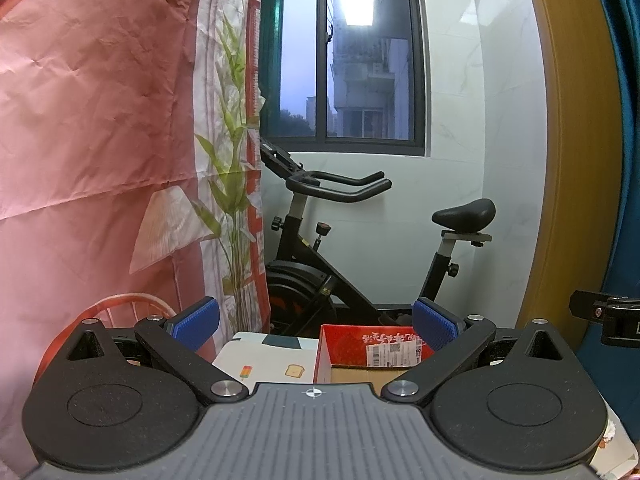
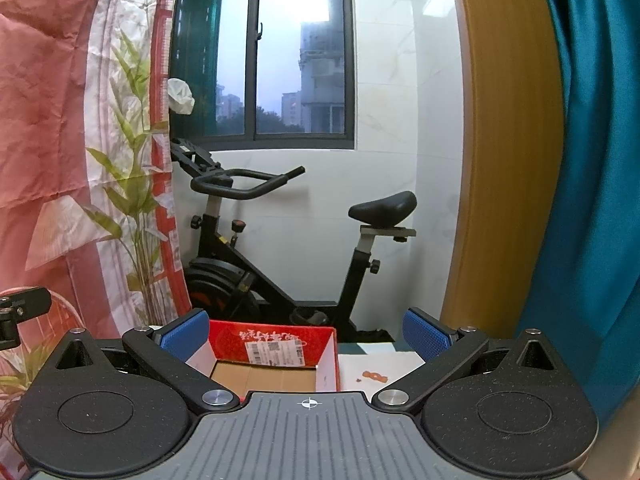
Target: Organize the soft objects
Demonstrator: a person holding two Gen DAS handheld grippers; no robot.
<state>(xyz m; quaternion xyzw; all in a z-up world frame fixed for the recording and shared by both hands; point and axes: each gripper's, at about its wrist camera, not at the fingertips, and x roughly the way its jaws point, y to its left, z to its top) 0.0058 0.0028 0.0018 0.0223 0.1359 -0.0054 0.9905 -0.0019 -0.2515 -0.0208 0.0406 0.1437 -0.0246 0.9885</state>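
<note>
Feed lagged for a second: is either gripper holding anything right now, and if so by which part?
Nothing is held. The left gripper and right gripper both stand wide open with nothing between their blue pads, above the red cardboard box.

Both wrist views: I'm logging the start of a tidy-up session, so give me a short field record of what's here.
left claw: open, nothing between its pads
right claw: open, nothing between its pads
red box: open top, shipping label on the inner wall, cardboard floor bare where visible
surface under box: white cloth with small printed pictures
soft objects: none visible
background: exercise bike below window; pink curtain left, teal curtain right
</note>
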